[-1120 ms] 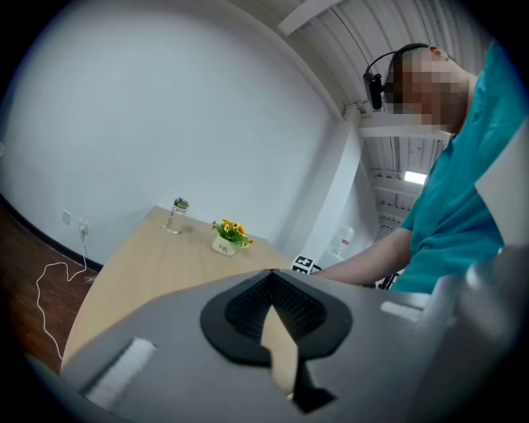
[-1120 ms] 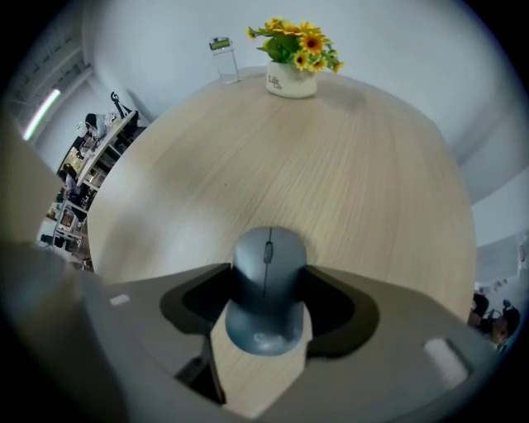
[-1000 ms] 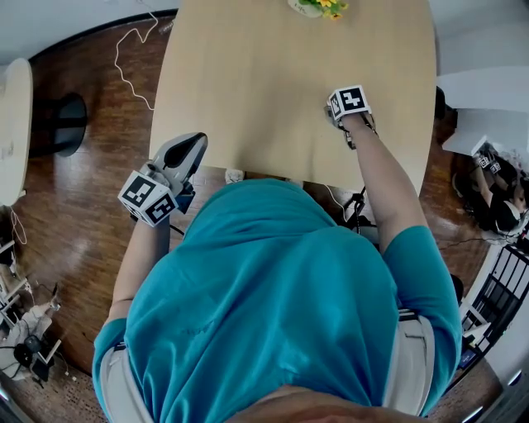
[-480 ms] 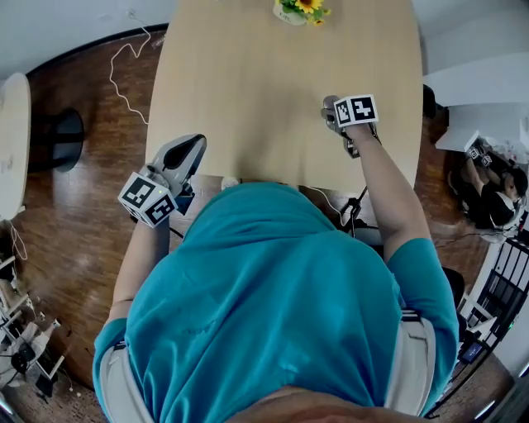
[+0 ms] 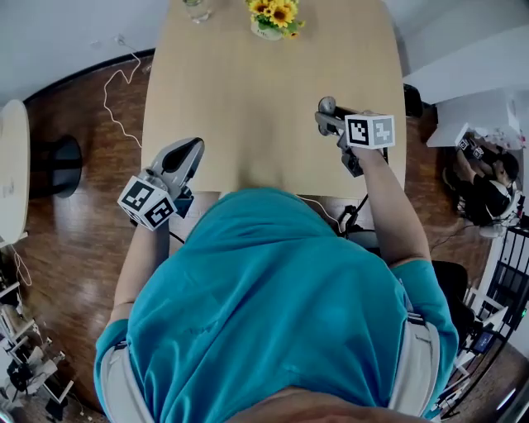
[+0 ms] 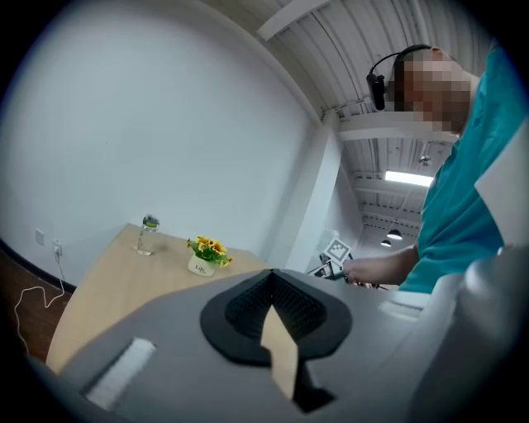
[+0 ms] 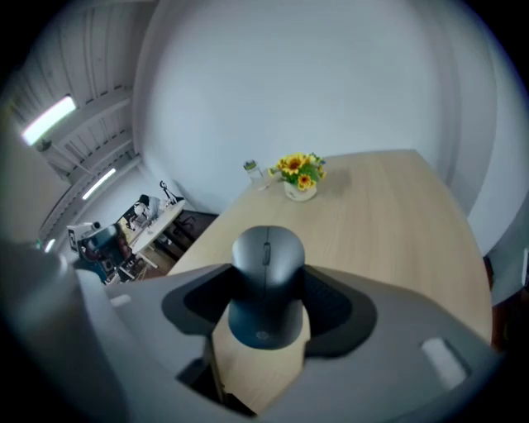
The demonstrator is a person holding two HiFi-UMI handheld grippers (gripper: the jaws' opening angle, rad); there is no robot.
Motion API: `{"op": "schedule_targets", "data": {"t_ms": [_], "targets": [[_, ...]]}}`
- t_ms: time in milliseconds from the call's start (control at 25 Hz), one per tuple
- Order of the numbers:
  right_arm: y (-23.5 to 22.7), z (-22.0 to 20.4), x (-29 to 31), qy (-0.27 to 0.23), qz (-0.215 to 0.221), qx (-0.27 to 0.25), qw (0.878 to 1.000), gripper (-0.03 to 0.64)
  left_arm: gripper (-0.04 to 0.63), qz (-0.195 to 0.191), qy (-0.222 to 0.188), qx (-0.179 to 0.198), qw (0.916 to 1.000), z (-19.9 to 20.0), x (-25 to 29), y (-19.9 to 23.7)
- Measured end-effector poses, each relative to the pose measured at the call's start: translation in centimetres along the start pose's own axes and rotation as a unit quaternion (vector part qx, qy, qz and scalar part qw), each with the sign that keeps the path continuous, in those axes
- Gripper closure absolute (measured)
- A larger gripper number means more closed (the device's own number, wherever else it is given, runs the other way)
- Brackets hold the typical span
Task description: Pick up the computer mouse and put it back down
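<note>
The dark grey computer mouse (image 7: 266, 281) sits between the pads of my right gripper (image 7: 266, 291), which is shut on its sides and holds it in the air above the wooden table (image 7: 388, 215). In the head view the mouse (image 5: 327, 106) pokes out ahead of the right gripper (image 5: 332, 121) over the table's right part (image 5: 248, 107). My left gripper (image 5: 190, 151) hovers at the table's near left edge, away from the mouse. In its own view the left gripper (image 6: 273, 279) has its pads meeting, with nothing between them.
A small white pot of yellow flowers (image 5: 271, 16) and a clear bottle (image 5: 195, 10) stand at the table's far end. A white cable (image 5: 116, 74) lies on the wooden floor at left, near a round white table (image 5: 10, 157). Cluttered desks (image 5: 488, 178) stand to the right.
The right gripper has risen from the tabletop with the mouse in it and tilted further down. The left gripper has lifted slightly at the table's edge.
</note>
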State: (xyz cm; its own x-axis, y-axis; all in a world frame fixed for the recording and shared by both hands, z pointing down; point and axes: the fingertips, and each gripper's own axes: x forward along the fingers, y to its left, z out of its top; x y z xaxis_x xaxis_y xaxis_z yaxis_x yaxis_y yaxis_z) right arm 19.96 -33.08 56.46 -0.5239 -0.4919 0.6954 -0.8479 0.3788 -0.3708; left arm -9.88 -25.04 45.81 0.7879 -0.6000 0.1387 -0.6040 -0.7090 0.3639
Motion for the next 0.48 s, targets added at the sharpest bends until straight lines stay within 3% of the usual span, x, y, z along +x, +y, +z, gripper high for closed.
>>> {"op": "schedule_targets", "data": {"t_ms": [240,480], "targets": [[3.3,3.9,-6.3,-0.101,0.044,-0.03,0.993,0.351,0.591,-0.013,-0.01,0.017,0.9997,1.3,1.5,-1.2],[7.2,6.2,-11.5,-0.192,0.089,-0.069,0.975,0.351,0.591,-0.017,-0.016,0.022,0.9995,2.7,2.3,-1.6]]}}
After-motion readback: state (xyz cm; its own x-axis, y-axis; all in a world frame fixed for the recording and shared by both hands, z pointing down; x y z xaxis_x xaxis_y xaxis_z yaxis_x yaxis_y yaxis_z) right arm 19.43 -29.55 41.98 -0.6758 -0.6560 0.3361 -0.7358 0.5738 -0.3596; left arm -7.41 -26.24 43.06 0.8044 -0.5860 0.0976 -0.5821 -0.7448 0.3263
